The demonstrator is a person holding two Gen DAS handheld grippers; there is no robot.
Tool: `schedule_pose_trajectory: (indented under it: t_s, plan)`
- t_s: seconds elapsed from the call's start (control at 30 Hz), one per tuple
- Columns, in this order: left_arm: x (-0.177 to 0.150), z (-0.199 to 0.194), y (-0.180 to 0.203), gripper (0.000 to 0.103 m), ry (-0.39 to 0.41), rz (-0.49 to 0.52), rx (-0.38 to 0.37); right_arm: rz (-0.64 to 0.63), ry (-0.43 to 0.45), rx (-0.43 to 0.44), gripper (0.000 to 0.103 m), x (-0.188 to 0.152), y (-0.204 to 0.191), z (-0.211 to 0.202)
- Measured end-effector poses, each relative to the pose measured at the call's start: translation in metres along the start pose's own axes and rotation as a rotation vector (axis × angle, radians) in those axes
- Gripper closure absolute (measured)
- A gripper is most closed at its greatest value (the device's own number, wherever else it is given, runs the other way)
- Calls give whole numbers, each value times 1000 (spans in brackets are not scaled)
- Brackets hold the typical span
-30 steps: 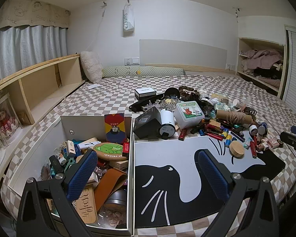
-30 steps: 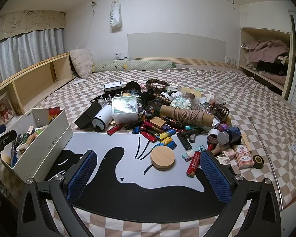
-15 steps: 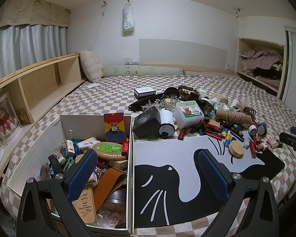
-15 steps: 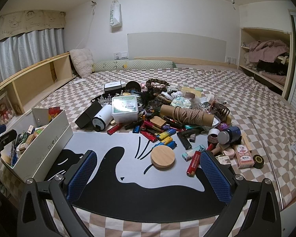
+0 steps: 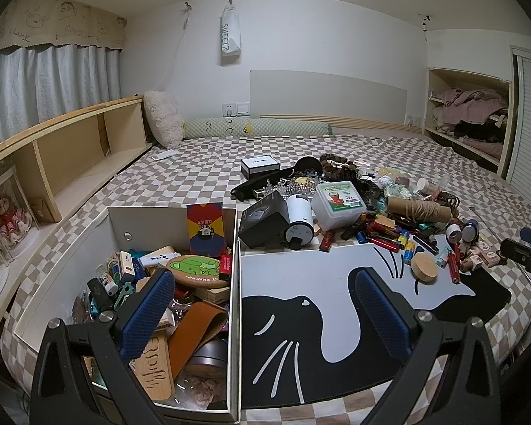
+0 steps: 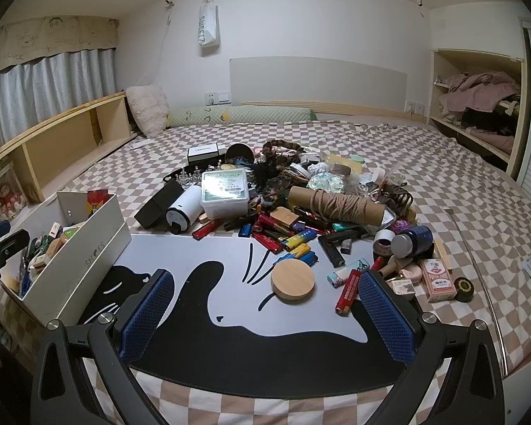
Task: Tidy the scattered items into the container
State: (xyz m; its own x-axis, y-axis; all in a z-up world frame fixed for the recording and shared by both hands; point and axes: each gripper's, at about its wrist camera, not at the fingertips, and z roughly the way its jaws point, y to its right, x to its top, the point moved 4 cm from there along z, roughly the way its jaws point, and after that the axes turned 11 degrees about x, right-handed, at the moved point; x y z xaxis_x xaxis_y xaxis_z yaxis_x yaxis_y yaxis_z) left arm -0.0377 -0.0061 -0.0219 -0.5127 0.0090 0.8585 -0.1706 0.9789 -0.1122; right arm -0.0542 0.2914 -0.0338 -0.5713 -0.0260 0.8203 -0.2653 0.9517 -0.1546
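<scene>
Left wrist view: left gripper [image 5: 262, 308] is wide apart w/ nothing in it, up over the edge of the white box [image 5: 235, 283]. The box is full of small stuff. Messy pile [image 5: 368, 217] lies on the bed past the cat mat [image 5: 315, 265].

Right wrist view: right gripper [image 6: 263, 313] is wide apart & empty, above the mat. Round wood lid [image 6: 293, 281] lies just in front, red lighter [image 6: 348, 291] beside it. Box sits far left.

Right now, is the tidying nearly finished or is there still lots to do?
Still lots. Done: the white box already holds plenty, like the green frog coaster. In hand: nothing; the left tool and right tool are both open and empty. Left: a big pile on the bed, including the round wooden lid, red lighter and twine-wrapped tube.
</scene>
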Motion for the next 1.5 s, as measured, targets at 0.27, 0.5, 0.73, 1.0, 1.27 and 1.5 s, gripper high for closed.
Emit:
schedule_pose_trajectory:
  t_s: [0.27, 0.5, 0.73, 1.0, 1.27, 1.5]
  plan:
    - [1, 0, -1, 0, -1, 0, -1, 0, -2, 0, 0, 0, 0, 0]
    - [0, 1, -3, 0, -3, -2, -2, 2, -3, 0, 0, -1, 2, 1]
    - [-1, 4, -4, 0, -15, -7, -5, 1, -6, 2, 0, -2, 1, 1]
    - [-5, 9, 0, 0, -31, -12, -24, 15, -1, 3, 0, -6, 4, 5]
    - [-14, 20, 14, 0, -62, 8, -36, 65, -2, 20, 0, -19, 15, 16]
    - [-19, 27, 31, 0, -61, 13, -76, 56, -48, 12, 0, -31, 22, 28]
